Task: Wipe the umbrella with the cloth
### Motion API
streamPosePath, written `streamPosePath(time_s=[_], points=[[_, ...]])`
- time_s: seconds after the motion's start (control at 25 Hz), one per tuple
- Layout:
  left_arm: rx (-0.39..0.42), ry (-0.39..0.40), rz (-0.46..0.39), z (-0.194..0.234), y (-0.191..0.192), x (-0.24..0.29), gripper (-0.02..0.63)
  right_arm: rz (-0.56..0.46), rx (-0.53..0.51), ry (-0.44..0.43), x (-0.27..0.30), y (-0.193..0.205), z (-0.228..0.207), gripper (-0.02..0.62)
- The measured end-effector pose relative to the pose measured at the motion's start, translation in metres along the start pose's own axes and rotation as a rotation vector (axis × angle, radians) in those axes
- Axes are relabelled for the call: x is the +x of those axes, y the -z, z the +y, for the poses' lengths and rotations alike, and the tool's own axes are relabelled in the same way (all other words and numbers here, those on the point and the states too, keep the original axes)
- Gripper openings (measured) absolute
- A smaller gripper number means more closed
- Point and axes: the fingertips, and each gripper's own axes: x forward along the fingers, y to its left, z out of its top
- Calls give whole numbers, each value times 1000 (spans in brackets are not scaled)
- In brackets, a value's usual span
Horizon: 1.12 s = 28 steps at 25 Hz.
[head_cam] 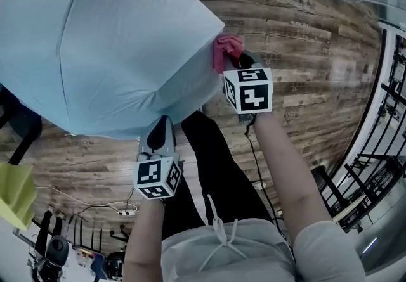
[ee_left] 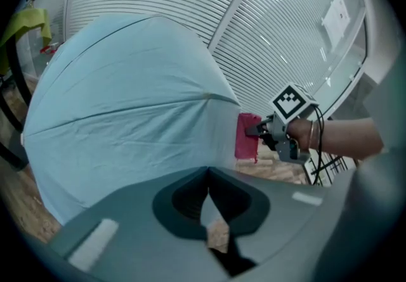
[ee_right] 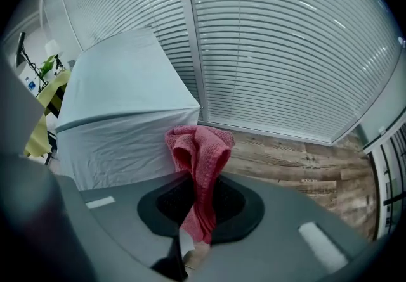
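Observation:
The open light-blue umbrella (head_cam: pixel 108 40) fills the upper left of the head view, its canopy (ee_left: pixel 127 103) spread in front of the left gripper view. My right gripper (head_cam: pixel 238 59) is shut on a pink-red cloth (head_cam: pixel 225 51), which presses against the canopy's right corner. In the right gripper view the cloth (ee_right: pixel 202 154) stands bunched between the jaws, with the umbrella (ee_right: pixel 120 103) just left of it. From the left gripper view, the cloth (ee_left: pixel 246 137) and right gripper (ee_left: pixel 261 130) sit at the canopy's rim. My left gripper (head_cam: pixel 162 123) meets the lower rim, jaws closed (ee_left: pixel 208 201), seemingly on a sliver of fabric.
Wooden plank floor (head_cam: pixel 304 40) lies beneath. A wall of white blinds (ee_right: pixel 279 46) stands behind the umbrella. A black metal rack (head_cam: pixel 380 147) runs along the right. A yellow-green object (head_cam: pixel 16 192) and dark chair legs (head_cam: pixel 19 122) are at the left; a cable (head_cam: pixel 120 211) lies on the floor.

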Motion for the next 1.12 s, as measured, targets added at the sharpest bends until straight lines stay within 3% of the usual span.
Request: streamPosePath(time_s=[0.28,0.56,0.88,1.12], points=[[68,70,-57,3,-14,-44,8,-65,58,24,-64,15,36,56],[153,71,-101,46,-24,-147,8,-140,125,-23,-162,31,138,55],[250,78,-300,78,-89,-303,8,-291,116,-81,-291,14,268,55],[262,59,-490,84,-142,-432,8,-445,47,-94,-406,-20,339,55]])
